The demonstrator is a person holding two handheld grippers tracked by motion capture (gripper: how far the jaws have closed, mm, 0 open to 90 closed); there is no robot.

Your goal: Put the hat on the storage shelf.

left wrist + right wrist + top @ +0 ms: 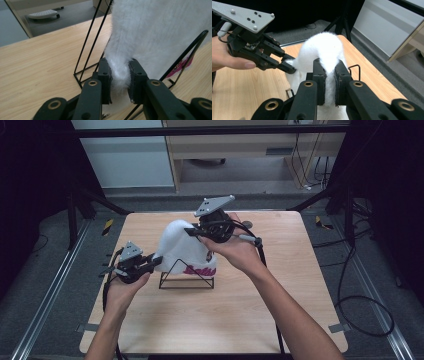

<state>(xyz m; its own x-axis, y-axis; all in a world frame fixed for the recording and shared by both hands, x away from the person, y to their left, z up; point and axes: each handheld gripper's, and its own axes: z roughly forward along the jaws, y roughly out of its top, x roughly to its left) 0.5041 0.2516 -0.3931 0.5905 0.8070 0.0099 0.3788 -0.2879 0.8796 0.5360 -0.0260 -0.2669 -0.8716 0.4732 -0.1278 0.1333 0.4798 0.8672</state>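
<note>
A white fluffy hat (181,246) with pink lettering hangs over a black wire stand (186,279) in the middle of the table. My left gripper (157,261) is shut on the hat's lower left edge; in the left gripper view the fur (120,72) is pinched between the pads. My right gripper (192,232) is shut on the hat's upper right side, and the right gripper view has the fabric (329,82) squeezed between its jaws. That view also has the left gripper (291,68) biting the hat from the left.
The light wooden table (220,315) has bare room in front and to the right of the stand. Black cables (360,305) lie on the floor to the right. A cabinet and a desk (240,150) stand beyond the far edge.
</note>
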